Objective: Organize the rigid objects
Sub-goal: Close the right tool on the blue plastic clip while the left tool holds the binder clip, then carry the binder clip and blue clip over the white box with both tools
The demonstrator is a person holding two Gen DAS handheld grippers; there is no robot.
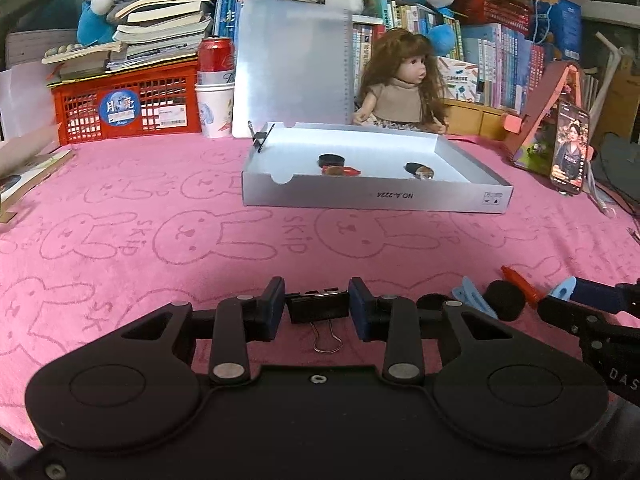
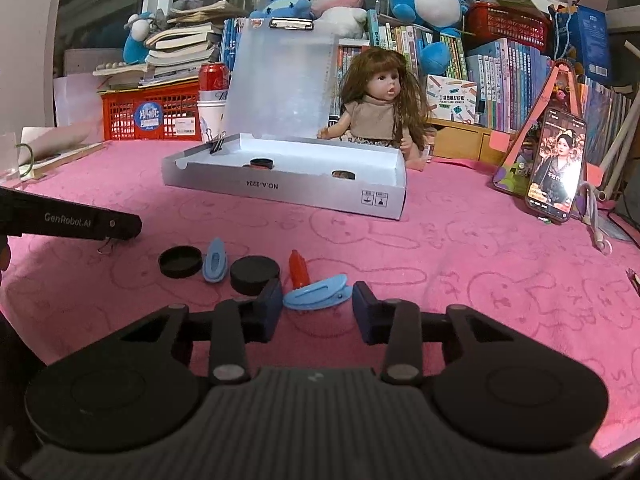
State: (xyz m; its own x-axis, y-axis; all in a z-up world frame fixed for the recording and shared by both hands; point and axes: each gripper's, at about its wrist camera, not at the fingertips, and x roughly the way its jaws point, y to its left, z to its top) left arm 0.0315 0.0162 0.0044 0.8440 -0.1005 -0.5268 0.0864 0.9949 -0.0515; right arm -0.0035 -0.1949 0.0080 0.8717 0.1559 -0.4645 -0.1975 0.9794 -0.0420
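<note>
Gripping a black binder clip [image 1: 318, 307] by its body, the left gripper [image 1: 317, 307] has both blue pads pressed against the clip's sides, with the wire handle trailing back toward the tool over the pink towel [image 1: 160, 208]. The right gripper [image 2: 318, 300] stands narrowly parted around a light blue hair clip [image 2: 318, 293] lying flat on the towel; the left pad touches the clip's tip, while the right pad looks to be at or just short of its wide end, so a firm hold cannot be confirmed. Just beyond that clip lie an orange clip [image 2: 299, 270], a black round cap [image 2: 255, 274], a second blue clip [image 2: 215, 261] and another black cap [image 2: 181, 261], ranged in a loose row to the left. Farther back sits a white shallow box [image 2: 280, 190], open at the top, with a binder clip [image 2: 217, 146] fastened on its left rim and several small dark round items inside. Behind the box stand a clear clipboard [image 2: 280, 80] and a doll [image 2: 380, 108]; a phone [image 2: 556, 164] with a lit screen is propped to the right, and a red basket [image 2: 152, 114] sits to the left under stacked books.
</note>
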